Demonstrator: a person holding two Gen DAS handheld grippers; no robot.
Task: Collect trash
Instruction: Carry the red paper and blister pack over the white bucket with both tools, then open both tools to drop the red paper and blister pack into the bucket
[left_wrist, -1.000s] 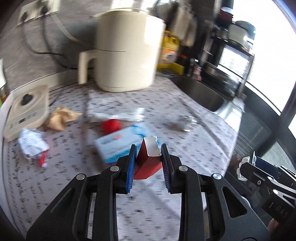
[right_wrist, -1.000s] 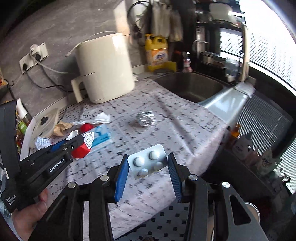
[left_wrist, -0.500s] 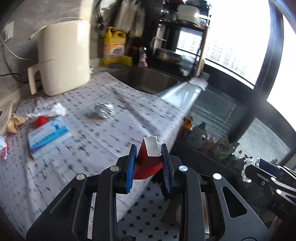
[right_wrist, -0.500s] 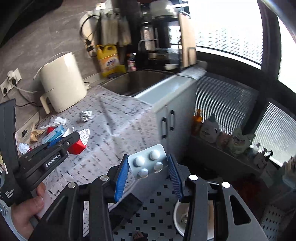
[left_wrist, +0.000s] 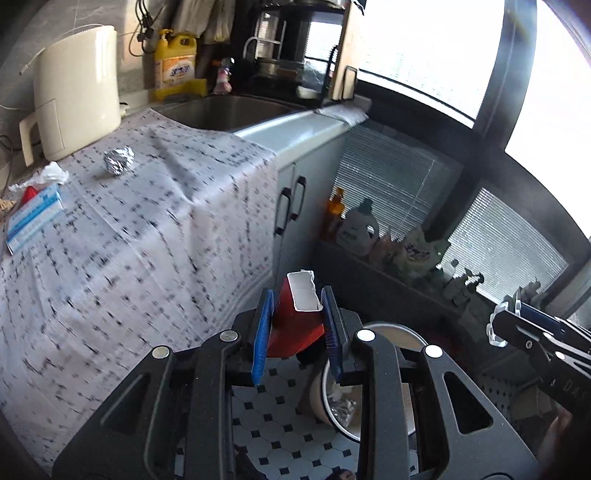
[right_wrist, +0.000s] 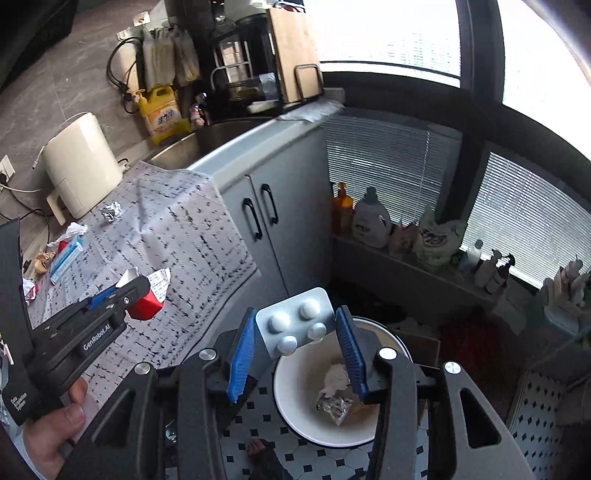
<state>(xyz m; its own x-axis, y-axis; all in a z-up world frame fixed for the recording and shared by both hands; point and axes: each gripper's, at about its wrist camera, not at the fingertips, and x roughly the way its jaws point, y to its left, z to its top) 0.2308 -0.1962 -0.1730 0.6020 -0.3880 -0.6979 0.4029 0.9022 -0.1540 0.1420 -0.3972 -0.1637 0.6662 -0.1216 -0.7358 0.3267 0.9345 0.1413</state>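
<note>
My left gripper (left_wrist: 297, 291) is shut on a small red carton (left_wrist: 291, 325) with an open white top, held past the counter's edge above the tiled floor. In the right wrist view the same left gripper (right_wrist: 122, 291) and red carton (right_wrist: 146, 304) show at left. My right gripper (right_wrist: 295, 314) is shut on a silver blister pack (right_wrist: 295, 325) of white pills, directly over a round white trash bin (right_wrist: 303, 380) that holds crumpled paper and foil. Trash lying on the counter cloth: a foil ball (left_wrist: 118, 159), a blue-white box (left_wrist: 33, 218) and a white wrapper (left_wrist: 48, 173).
A cream appliance (left_wrist: 77, 88) and a yellow detergent bottle (left_wrist: 174, 62) stand at the back of the counter beside the sink (left_wrist: 221, 110). Grey cabinet doors (right_wrist: 266, 214) drop below it. Bottles (right_wrist: 369, 218) line a low ledge under the window blinds.
Both grippers swung right, off the counter and out over the floor, each keeping its item. The trash bin has come into view below them.
</note>
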